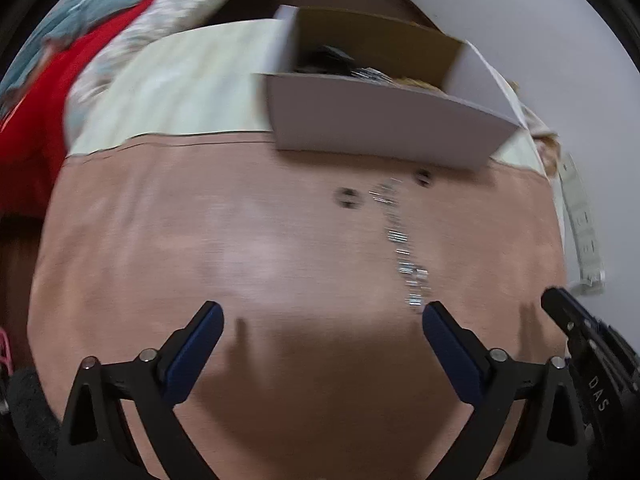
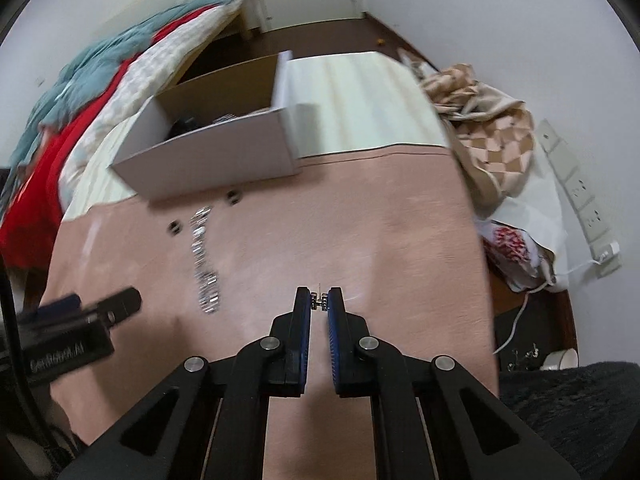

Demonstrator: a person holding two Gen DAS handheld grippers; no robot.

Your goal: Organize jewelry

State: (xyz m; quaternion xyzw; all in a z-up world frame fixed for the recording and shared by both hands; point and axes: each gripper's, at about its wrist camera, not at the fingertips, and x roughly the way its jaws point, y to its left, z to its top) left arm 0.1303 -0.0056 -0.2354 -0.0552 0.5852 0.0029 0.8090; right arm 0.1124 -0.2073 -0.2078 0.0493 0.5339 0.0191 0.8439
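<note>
- The left gripper point(image 1: 322, 320), black with blue pads on its fingers, has its jaws spread wide and holds nothing; it hangs over the pink cloth point(image 1: 240, 248) which covers the near part of the table.
- The right gripper point(image 2: 319, 302), of the same black and blue make, has its jaws almost pressed together and pinches a small silver earring with a thin post point(image 2: 319, 300) between the fingertips, over the pink cloth point(image 2: 360, 220).
- A long silver chain bracelet of shiny links point(image 1: 404, 248) lies stretched on the pink cloth, and its near end is just beside the tip of the right finger of the left gripper. In the right wrist view the same bracelet point(image 2: 204, 256) lies to the left, well apart from the right gripper.
- Two small dark round pieces point(image 1: 347, 197) lie near the far end of the bracelet, one on each side of it; they are blurred, so I cannot tell what they are.
- An open white cardboard box with a brown inside point(image 1: 380, 124) stands just behind these pieces, partly on the pink cloth and partly on the pale cream cloth point(image 1: 180, 92). Some dark and some shiny things lie inside the box point(image 2: 208, 152), but they are too unclear to name.
- A beige checked blanket point(image 2: 488, 128) lies in a heap at the right side of the table.
- A white power strip point(image 2: 580, 196) lies along the wall on the right.
- Red and blue-green bedding point(image 2: 80, 92) is piled on the left.
</note>
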